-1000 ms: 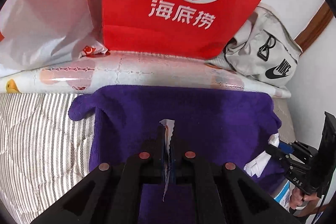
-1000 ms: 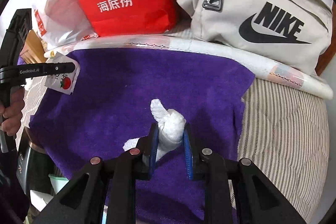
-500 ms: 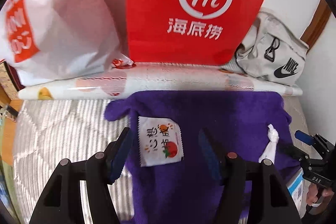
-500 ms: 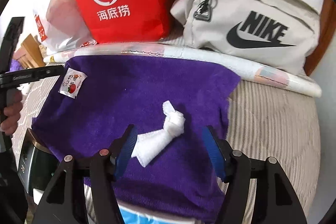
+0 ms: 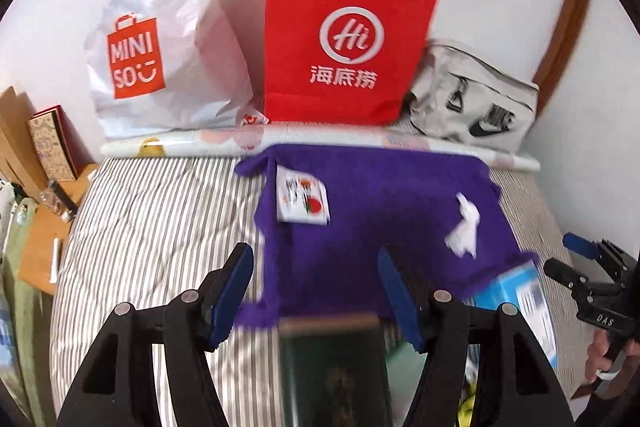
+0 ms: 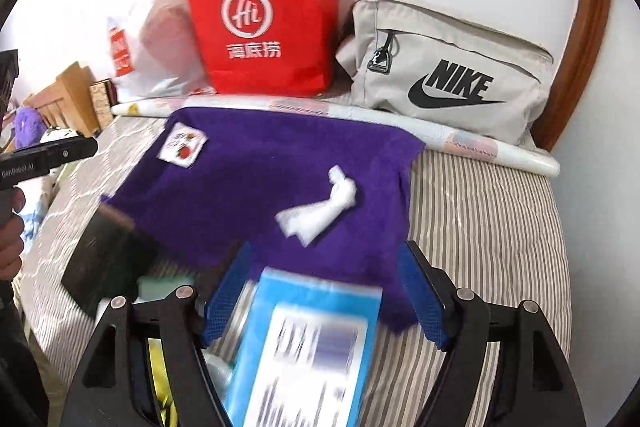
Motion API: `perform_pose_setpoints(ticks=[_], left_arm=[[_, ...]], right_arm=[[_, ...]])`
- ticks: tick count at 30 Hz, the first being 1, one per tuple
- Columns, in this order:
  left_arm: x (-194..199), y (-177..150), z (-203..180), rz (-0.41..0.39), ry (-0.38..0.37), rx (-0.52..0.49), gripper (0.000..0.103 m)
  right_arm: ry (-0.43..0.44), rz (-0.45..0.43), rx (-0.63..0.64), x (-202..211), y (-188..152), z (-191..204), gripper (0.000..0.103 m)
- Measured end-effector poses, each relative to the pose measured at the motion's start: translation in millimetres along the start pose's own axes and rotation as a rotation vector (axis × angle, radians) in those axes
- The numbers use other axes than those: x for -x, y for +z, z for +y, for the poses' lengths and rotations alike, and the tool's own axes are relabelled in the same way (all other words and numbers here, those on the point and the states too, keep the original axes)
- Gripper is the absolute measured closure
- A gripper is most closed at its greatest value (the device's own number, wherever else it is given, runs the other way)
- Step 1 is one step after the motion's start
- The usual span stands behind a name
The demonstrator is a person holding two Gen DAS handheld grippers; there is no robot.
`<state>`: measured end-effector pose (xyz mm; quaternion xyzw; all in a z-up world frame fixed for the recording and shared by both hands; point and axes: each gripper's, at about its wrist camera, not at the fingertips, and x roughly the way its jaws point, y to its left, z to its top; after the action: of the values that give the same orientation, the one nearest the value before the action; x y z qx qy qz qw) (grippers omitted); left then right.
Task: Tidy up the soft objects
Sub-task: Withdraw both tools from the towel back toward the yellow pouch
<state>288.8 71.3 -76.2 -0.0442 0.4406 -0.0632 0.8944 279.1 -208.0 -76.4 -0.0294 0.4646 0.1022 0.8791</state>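
Now, purple towel (image 5: 372, 223) spread flat on striped bedding (image 5: 160, 227), small printed packet (image 5: 303, 200) ahead of the left gripper (image 5: 316, 291), knotted white cloth (image 6: 320, 205) ahead of the right gripper (image 6: 324, 291), both grippers spread wide, empty.

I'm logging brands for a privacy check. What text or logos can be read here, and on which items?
"MINISO": orange logo on the white plastic shopping bag.
"Hi" and "海底捞": red paper carrier bag.
"NIKE" with swoosh: grey fabric waist bag.
"DAS": right gripper body.
"GenRobot.AI", blurred: left gripper body.
Small white printed sachet and blue-and-white box: print too blurred.
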Motion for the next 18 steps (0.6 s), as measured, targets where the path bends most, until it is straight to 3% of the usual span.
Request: perform_pose_setpoints(ticks=[8, 14, 18], left_arm=[[53.9, -72.0, -19.6, 0.005, -0.069, -0.015, 0.04], [61.0, -124.9, -33.6, 0.036, -0.062, -0.046, 0.04], [61.9, -151.2, -38.1, 0.062, -0.099, -0.046, 0.04]], right_arm=[[0.038, -0.022, -0.023, 47.2, -55.1, 19.2, 0.028], [0.071, -0.013, -0.011, 66.3, -96.6, 44.2, 0.028], [0.087, -0.02, -0.022, 73.0, -121.3, 53.8, 0.028]])
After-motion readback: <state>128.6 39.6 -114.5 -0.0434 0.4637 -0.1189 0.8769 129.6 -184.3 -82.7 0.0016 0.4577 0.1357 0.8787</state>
